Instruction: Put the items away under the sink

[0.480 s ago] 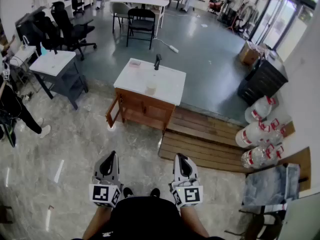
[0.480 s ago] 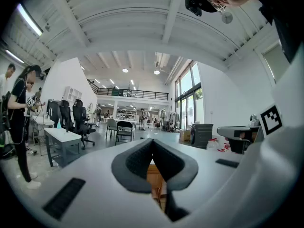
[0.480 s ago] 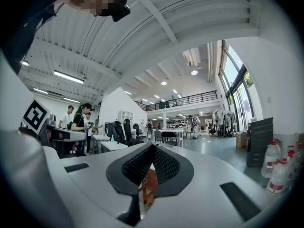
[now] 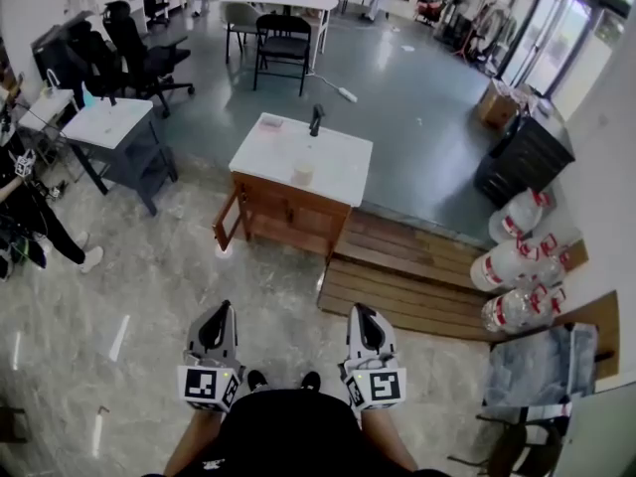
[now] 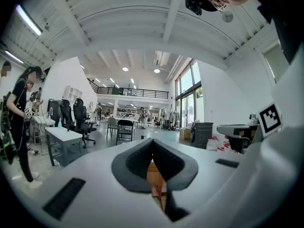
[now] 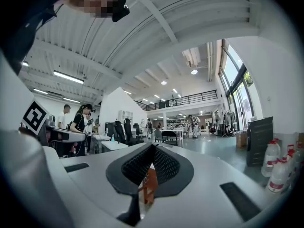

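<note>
Only the bystander has shifted

We see the bystander [image 4: 28,215], well off the sink cabinet's [image 4: 338,167] left edge, now showing more upper body.

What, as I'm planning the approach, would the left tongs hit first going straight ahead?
Probably the sink cabinet; floor between it and the left tongs looks free, though depth is unclear.

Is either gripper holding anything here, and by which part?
Nothing is held: the left gripper and right gripper are both shut and empty.
</note>
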Tool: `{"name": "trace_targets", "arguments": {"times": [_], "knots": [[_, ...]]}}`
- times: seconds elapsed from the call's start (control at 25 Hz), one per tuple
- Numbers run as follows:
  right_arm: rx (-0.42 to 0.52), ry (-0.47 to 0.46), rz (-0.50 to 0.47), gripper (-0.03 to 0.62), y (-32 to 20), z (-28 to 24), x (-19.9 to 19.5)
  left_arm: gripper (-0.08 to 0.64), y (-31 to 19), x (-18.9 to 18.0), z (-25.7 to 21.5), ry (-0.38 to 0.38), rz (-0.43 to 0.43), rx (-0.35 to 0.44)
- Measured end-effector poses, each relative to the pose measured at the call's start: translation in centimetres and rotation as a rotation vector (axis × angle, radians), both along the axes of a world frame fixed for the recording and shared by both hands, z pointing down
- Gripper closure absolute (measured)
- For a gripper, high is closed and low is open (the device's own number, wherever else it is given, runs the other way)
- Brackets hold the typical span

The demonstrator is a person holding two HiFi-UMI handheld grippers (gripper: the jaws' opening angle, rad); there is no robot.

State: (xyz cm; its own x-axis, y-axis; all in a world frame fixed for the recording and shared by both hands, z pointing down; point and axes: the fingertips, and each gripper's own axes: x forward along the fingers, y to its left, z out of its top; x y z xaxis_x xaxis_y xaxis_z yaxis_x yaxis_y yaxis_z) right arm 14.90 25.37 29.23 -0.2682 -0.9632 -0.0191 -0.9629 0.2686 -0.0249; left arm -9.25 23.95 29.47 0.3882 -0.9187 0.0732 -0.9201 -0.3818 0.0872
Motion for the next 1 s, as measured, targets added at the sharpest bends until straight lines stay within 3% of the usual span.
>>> {"name": "trace_targets", "arguments": {"times": [0.2,0.52,1.0], "knots": [[0.014,-0.011,0.001,0.577,0.1,-0.4,0.2,0.552,0.0,0.1,0.0,0.000,0.006,0.003],[0.019,-0.021,-0.027,0.471,0.1,-0.5,-0.5,0.552,-0.2,-0.2,0.3,0.002,0.004,-0.006],[0.009,-0.038,-0.044,0.233,-0.4,-0.5,-0.8,0.552,-0.5,-0.7,1.2,-0.004,0.004,-0.018]]}}
